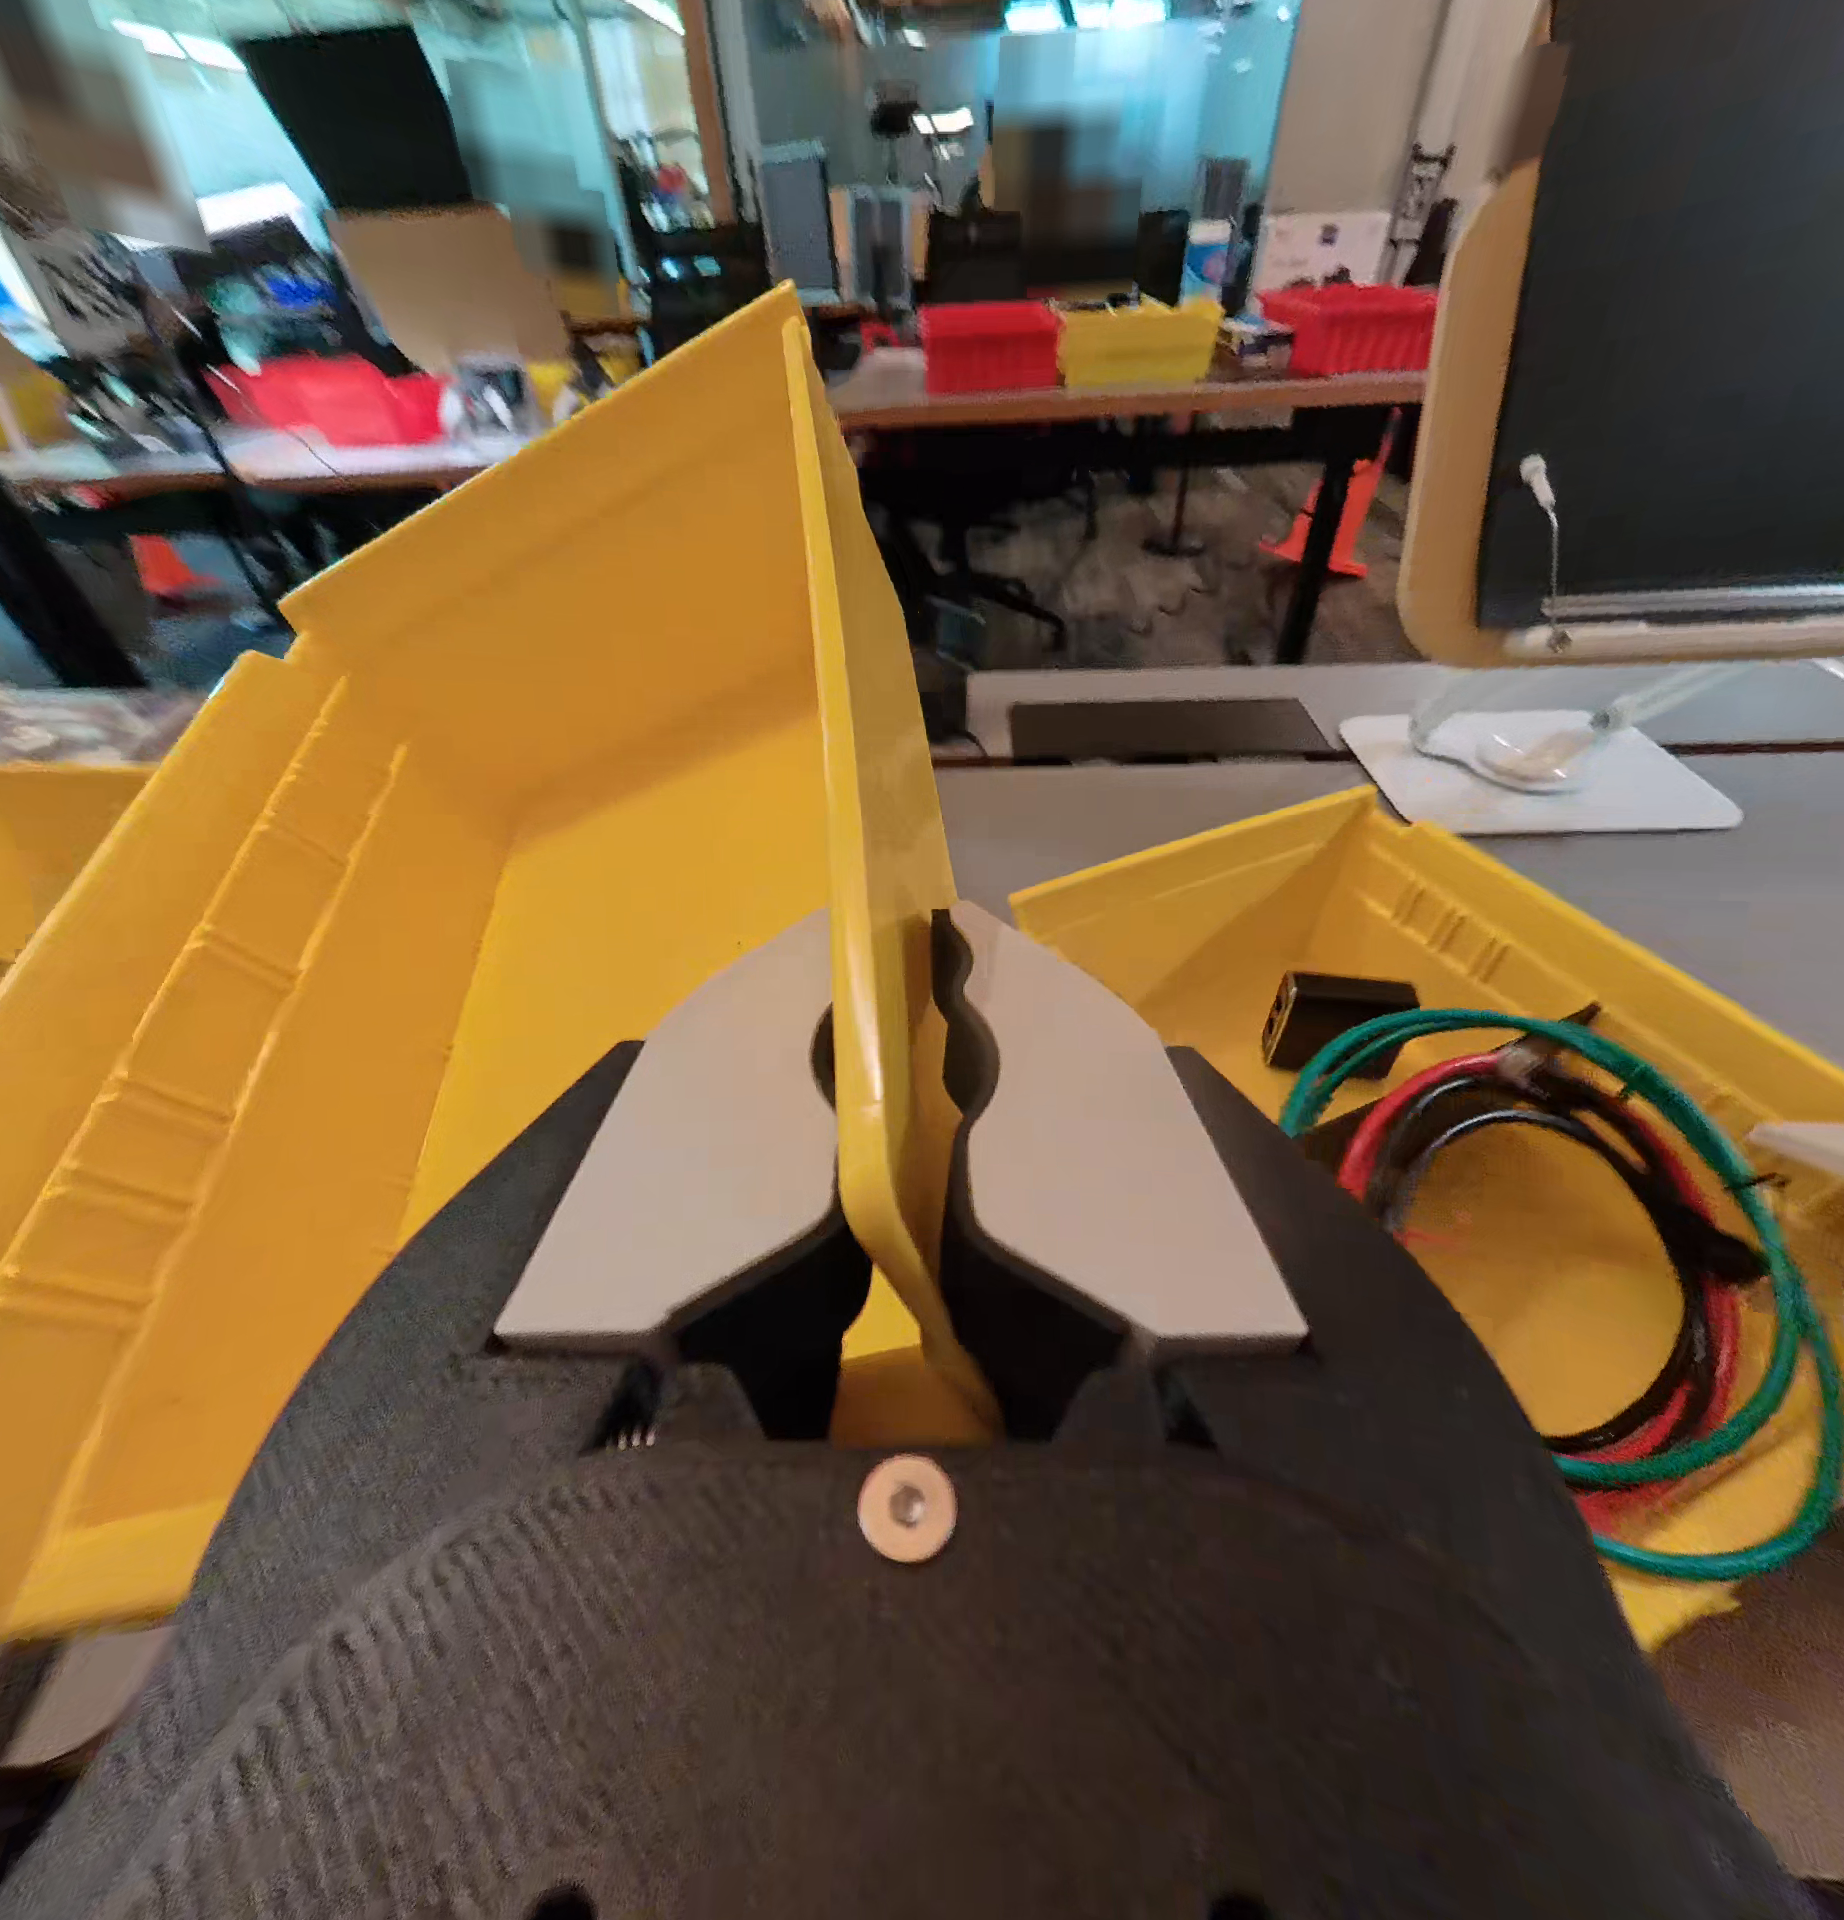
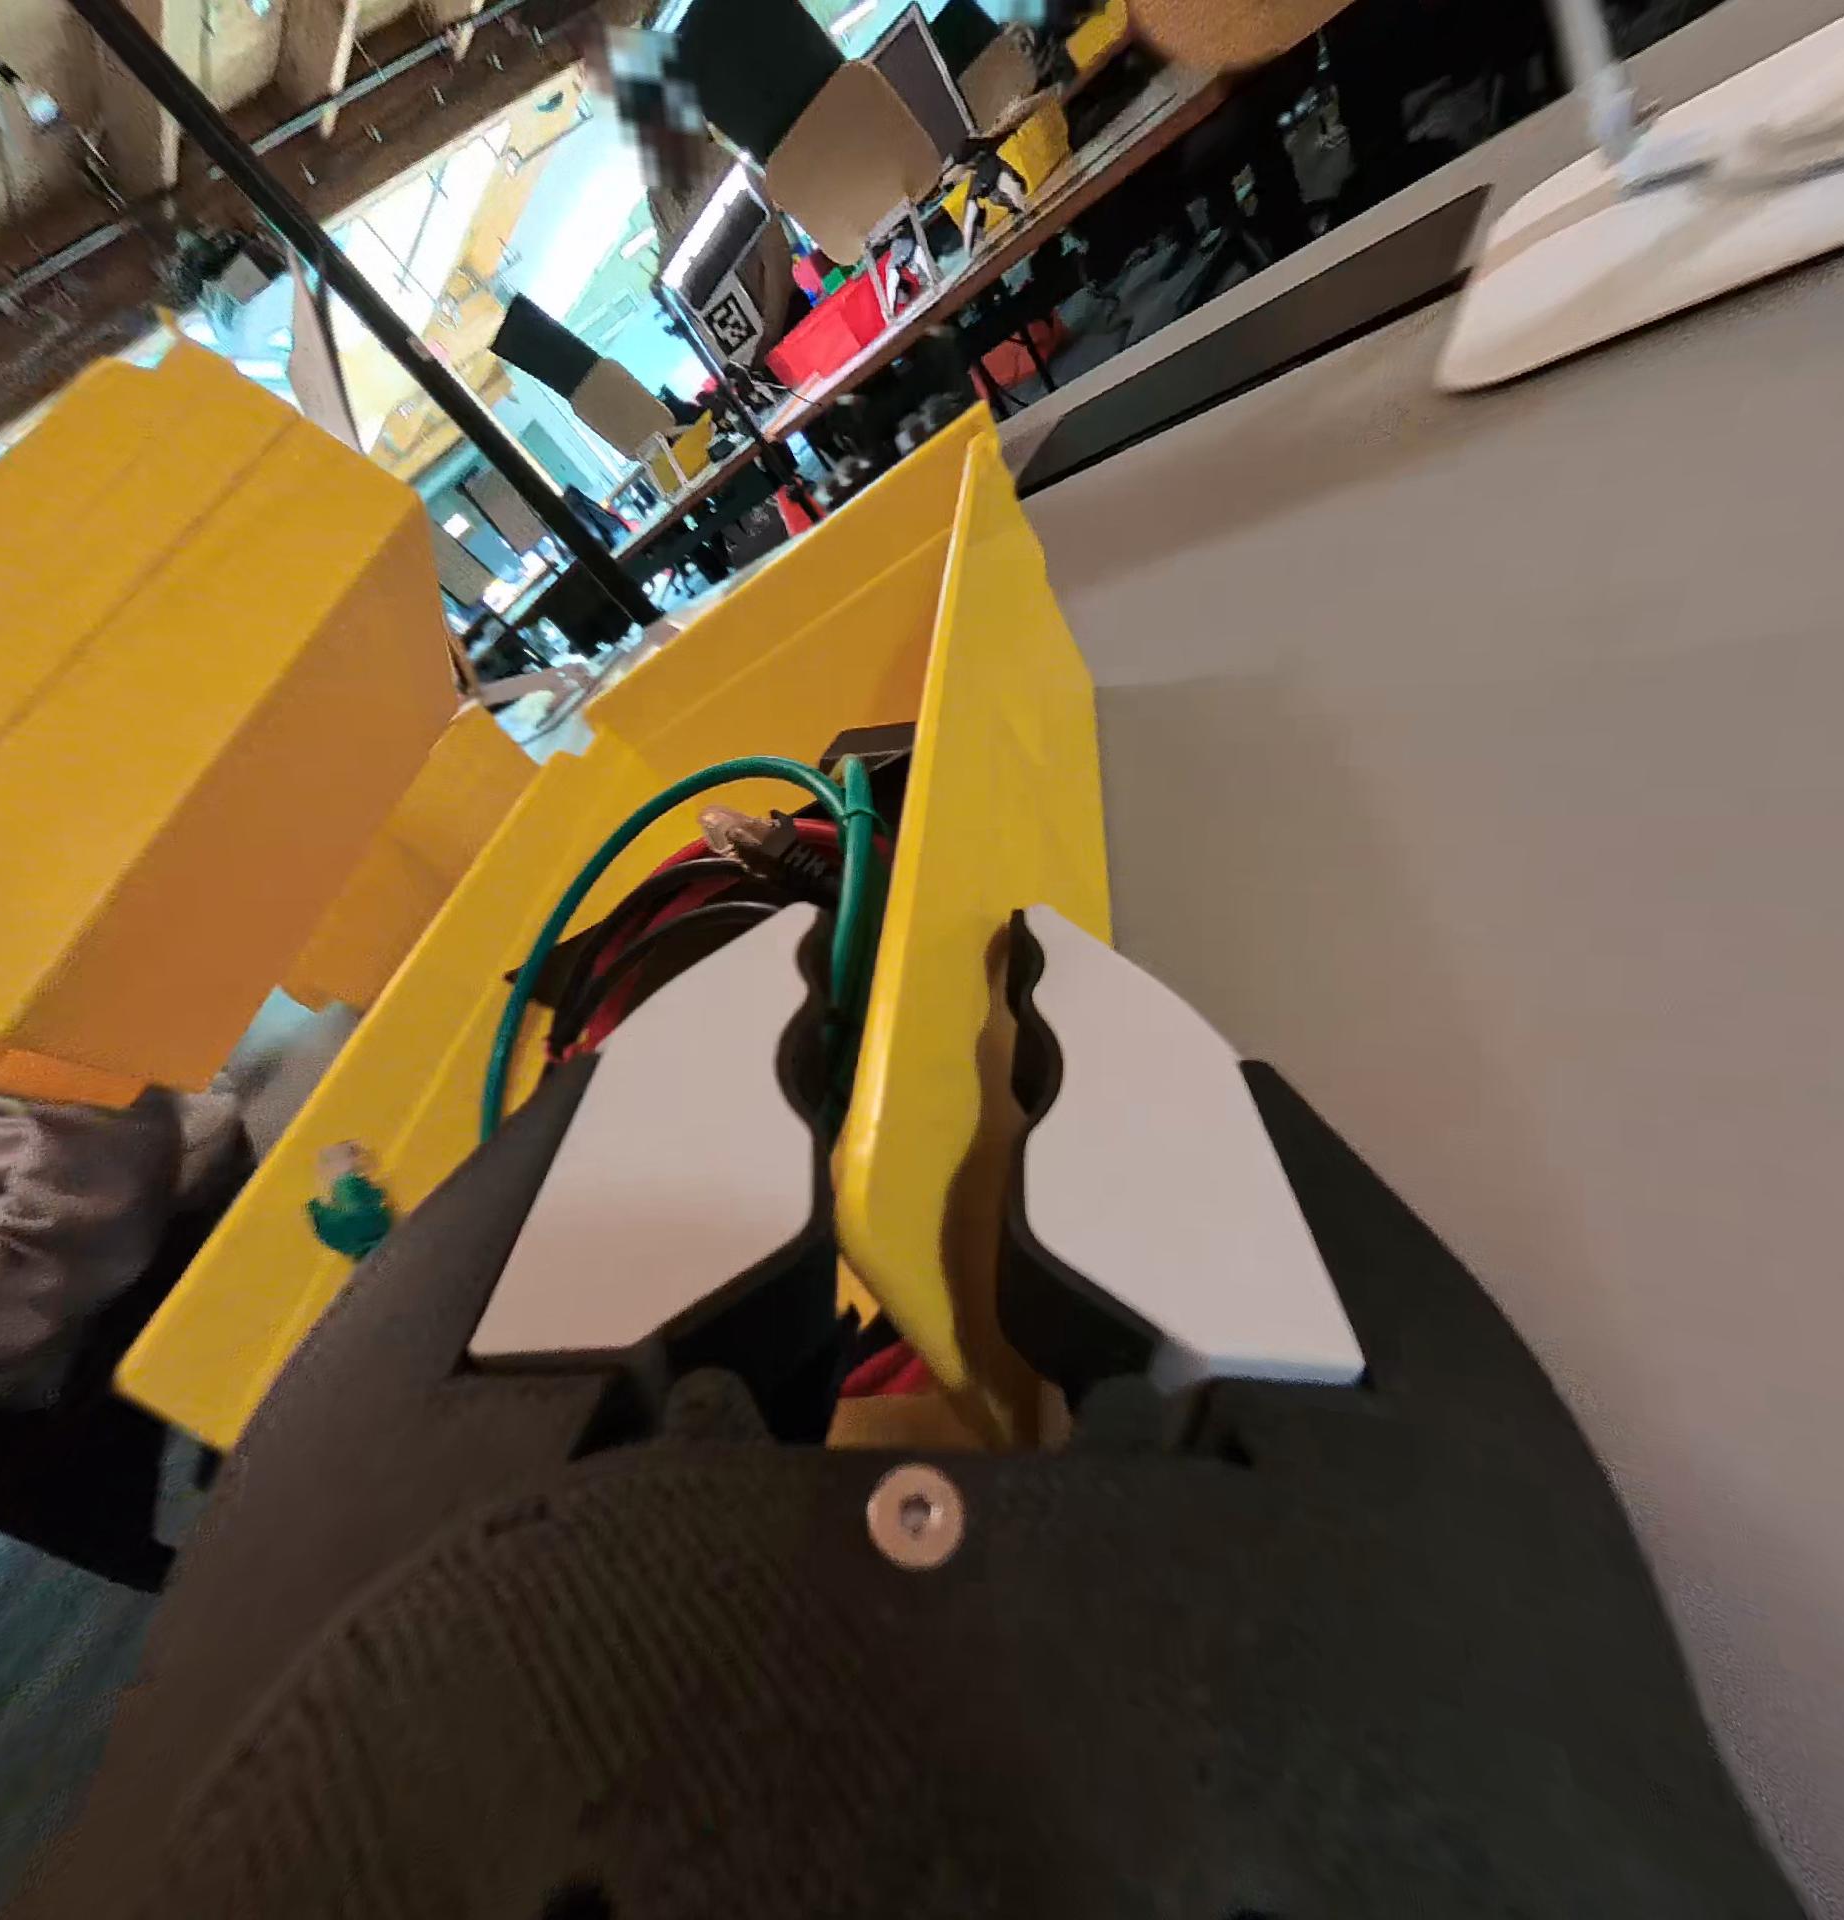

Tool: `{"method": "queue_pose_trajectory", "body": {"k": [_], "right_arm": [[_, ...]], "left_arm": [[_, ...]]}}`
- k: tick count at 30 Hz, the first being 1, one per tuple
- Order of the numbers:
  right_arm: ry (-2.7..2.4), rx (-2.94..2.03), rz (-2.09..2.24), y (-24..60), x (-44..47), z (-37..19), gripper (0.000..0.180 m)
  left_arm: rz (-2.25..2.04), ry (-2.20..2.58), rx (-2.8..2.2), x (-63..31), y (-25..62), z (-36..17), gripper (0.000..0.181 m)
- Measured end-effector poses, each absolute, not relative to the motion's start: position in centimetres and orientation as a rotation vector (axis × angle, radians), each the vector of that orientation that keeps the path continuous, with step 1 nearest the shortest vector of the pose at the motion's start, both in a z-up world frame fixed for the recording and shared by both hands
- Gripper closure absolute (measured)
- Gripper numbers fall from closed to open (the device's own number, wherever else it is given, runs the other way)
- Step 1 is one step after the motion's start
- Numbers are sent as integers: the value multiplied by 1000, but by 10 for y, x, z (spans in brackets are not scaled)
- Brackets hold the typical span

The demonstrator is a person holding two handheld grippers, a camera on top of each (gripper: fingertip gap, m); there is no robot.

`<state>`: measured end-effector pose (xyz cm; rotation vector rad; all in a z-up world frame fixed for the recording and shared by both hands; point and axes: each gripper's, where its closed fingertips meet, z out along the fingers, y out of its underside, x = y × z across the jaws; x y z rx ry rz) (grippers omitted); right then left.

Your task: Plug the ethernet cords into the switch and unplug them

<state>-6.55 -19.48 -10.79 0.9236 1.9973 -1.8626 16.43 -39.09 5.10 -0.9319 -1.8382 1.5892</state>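
My left gripper [image 1: 882, 935] is shut on the right side wall of an empty yellow bin [image 1: 585, 831], which is tilted up off the table. To its right a second yellow bin [image 1: 1261, 935] holds the small black switch [image 1: 1333, 1013] and coiled green, red and black ethernet cords [image 1: 1791, 1299]. My right gripper [image 2: 918, 920] is shut on the right wall of that second bin [image 2: 1001, 727]. Its left finger is inside, among the cords [image 2: 689, 810]. A clear connector [image 2: 736, 831] lies on the coil. The switch [image 2: 871, 743] shows at the bin's far end. A green connector [image 2: 346, 1210] hangs over the left wall.
The grey table [image 1: 1780, 883] carries a monitor [image 1: 1676, 312] on a white base [image 1: 1541, 769] at the far right. Another yellow bin [image 1: 24, 842] stands at the far left. The empty bin looms left in the right wrist view [image 2: 170, 675]. A sleeve [image 2: 66, 1226] shows below it.
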Motion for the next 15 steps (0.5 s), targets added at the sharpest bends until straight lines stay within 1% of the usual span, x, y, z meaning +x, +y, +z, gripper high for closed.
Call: {"method": "queue_pose_trajectory", "body": {"k": [4, 7, 9, 11, 13, 15], "right_arm": [[1952, 932, -1848, -249, -18, -105, 141], [1906, 914, -1798, -286, 17, -102, 136], [1840, 895, -1722, -309, 44, -96, 124], [1874, 767, -1674, -330, 72, -93, 113], [1975, 517, -1652, -344, 99, -95, 115], [1994, 282, -1673, -343, 117, -91, 127]], "left_arm": [[1741, -1744, -849, 199, -384, 98, 172], [1767, -1691, -819, 211, -380, 116, 172], [1753, -1676, -815, 213, -380, 119, 172], [1724, -1671, -830, 211, -380, 115, 172], [1709, -1667, -896, 209, -377, 103, 172], [1637, -1706, -911, 206, -378, 94, 172]]}}
